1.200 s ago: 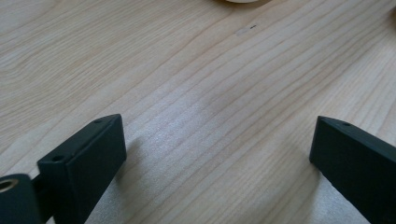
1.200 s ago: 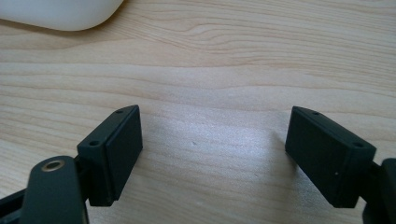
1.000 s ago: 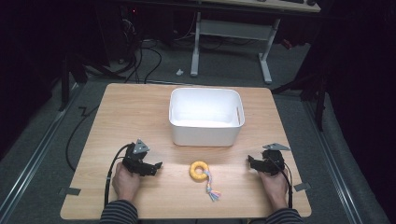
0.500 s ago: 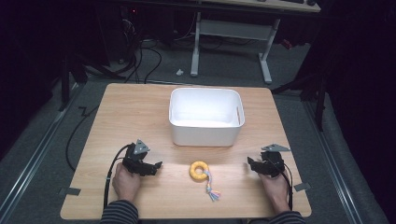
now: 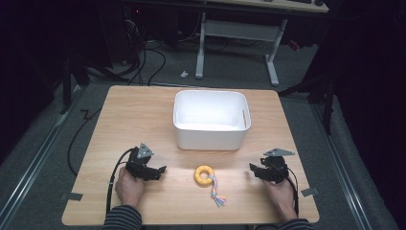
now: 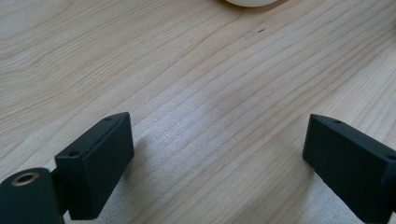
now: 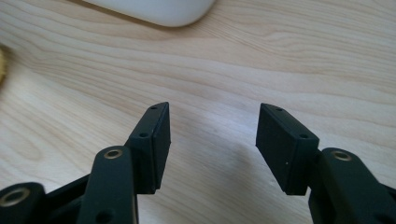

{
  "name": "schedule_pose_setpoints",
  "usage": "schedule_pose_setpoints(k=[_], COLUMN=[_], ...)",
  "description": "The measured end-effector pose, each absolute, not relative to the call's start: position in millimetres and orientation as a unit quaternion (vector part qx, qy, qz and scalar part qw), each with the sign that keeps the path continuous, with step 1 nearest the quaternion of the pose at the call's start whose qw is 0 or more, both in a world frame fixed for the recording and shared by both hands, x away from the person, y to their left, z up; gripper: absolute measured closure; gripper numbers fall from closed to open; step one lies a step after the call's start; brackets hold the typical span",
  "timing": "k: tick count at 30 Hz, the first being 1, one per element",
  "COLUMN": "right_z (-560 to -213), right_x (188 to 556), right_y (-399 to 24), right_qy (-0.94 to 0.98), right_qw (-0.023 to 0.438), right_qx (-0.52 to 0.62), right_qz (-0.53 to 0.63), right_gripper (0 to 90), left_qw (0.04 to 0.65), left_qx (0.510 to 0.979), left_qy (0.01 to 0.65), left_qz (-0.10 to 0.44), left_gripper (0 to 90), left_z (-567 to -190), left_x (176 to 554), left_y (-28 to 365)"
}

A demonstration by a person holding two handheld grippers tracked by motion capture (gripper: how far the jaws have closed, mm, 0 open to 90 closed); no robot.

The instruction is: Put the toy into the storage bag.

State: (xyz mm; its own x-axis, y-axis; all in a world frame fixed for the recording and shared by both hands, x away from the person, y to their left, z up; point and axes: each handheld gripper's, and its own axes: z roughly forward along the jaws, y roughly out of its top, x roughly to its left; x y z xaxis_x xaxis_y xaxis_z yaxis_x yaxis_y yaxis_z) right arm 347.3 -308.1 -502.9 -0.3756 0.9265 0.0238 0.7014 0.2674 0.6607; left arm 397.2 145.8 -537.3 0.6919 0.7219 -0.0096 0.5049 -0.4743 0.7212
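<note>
The yellow ring toy [image 5: 204, 174], with its short multicoloured rope tail [image 5: 216, 194], lies on the wooden table [image 5: 143, 110] between my two grippers, just in front of the white plastic bin [image 5: 210, 120] and clear of it. The ring faces the bin; the tail trails back toward my edge of the table and slightly to the right, which sets the toy's long axis.

The left gripper [image 5: 160, 171] rests on the table to the left of the ring, jaws spread wide with bare wood between them. The right gripper [image 5: 252, 170] sits to the right of the ring, both tools pointing inward at it. Its jaws have just been closing and now stand partly apart, with nothing between them. In the right gripper view a sliver of yellow at the left edge marks the ring [image 7: 2, 65] as lying off to that side of the jaws [image 7: 212, 135].

I judge the two grippers about equally near, the left marginally nearer. Either approach is sideways along the table, across the toy's long axis.
</note>
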Motion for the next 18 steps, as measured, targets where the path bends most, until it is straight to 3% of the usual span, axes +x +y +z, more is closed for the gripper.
schedule_pose_setpoints(k=[18], right_z=[-491], right_x=[351], right_y=[-273], right_qy=[0.804], right_qw=[0.165], right_qx=[0.478], right_qz=[0.312], right_gripper=[48.5], left_qw=[0.362], left_qx=[0.845], left_qy=[0.363], left_qz=[0.15], left_gripper=[9.0], left_z=[-537], left_x=[397], left_y=[146])
